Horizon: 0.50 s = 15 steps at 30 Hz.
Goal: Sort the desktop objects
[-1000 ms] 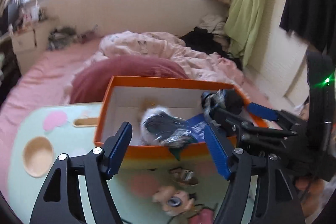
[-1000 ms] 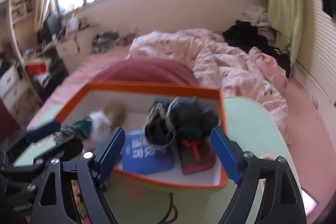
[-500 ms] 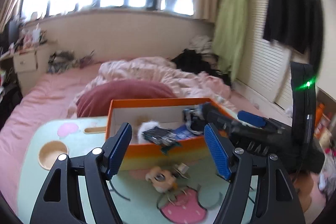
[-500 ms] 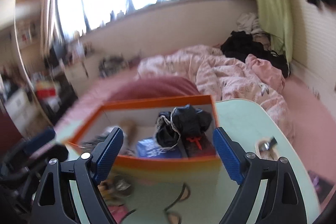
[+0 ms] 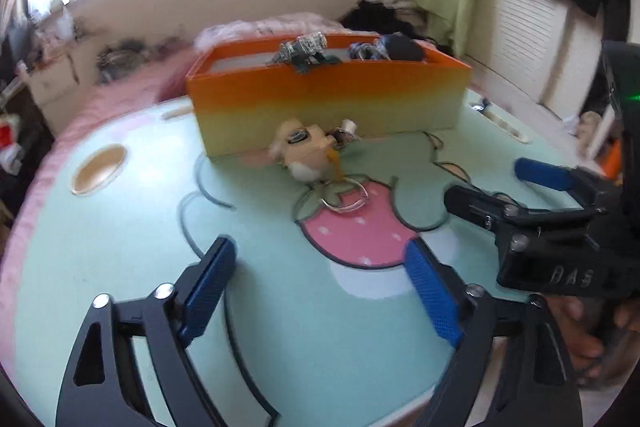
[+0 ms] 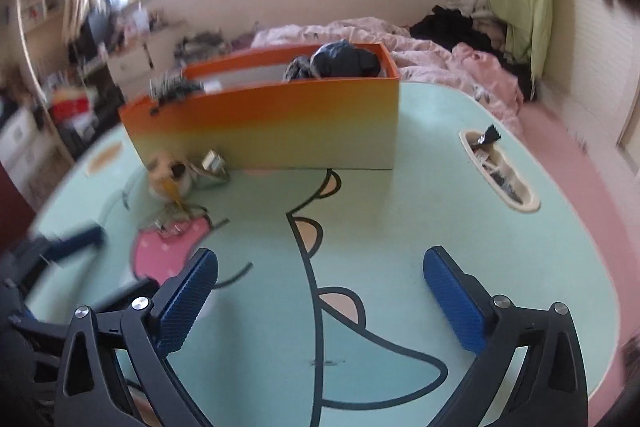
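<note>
An orange-and-yellow box (image 5: pixel 320 99) (image 6: pixel 272 131) stands at the back of the mint-green table (image 5: pixel 120 247). A shiny packet (image 5: pixel 304 51) and a black bundle (image 6: pixel 344 61) stick out of it. In front of the box lie a small tan plush toy (image 5: pixel 306 151) (image 6: pixel 170 175), a little white piece (image 6: pixel 212 161) and a metal ring (image 5: pixel 348 199). My left gripper (image 5: pixel 317 247) hovers low over the table's strawberry picture, well short of the toy, jaws opening and empty. My right gripper (image 6: pixel 320 255) (image 5: pixel 486 181) is to its right, also opening and empty.
A round cup recess (image 5: pixel 98 167) is sunk in the table's left side. A long slot (image 6: pixel 496 167) on the right holds wrappers. Behind the table lie a pink bed (image 6: pixel 420 47) with crumpled bedding and clothes. A hand (image 5: pixel 588 339) grips the right tool.
Both grippers have drawn back from over the box and sunk toward the table, so the box now shows its side. Both pairs of jaws stand wider apart.
</note>
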Motion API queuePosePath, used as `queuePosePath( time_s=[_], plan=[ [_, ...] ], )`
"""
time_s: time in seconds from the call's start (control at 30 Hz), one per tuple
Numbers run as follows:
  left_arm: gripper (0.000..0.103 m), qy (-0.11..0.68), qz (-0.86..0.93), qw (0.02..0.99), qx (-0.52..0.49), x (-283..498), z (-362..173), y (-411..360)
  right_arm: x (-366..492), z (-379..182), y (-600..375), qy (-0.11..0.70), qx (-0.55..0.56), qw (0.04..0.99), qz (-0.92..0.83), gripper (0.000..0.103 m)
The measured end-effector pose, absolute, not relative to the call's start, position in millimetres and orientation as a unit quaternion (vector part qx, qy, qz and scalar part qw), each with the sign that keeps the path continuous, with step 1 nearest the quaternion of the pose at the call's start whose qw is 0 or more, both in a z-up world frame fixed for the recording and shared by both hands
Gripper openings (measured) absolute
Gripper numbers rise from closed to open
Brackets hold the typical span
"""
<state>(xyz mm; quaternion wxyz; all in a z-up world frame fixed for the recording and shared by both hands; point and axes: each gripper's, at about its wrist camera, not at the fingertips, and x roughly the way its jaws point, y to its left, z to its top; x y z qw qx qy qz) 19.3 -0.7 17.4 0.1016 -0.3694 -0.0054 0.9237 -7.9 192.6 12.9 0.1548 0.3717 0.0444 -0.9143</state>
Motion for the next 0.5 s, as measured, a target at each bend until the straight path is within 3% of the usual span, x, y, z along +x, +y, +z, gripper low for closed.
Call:
queuePosePath(
  time_s=[0.5],
  plan=[
    [0.091,-0.013,0.932,0.109,-0.346,25,14,-3,-6,14,198,0.060,0.345,0.166,-0.922,0.103]
  ],
)
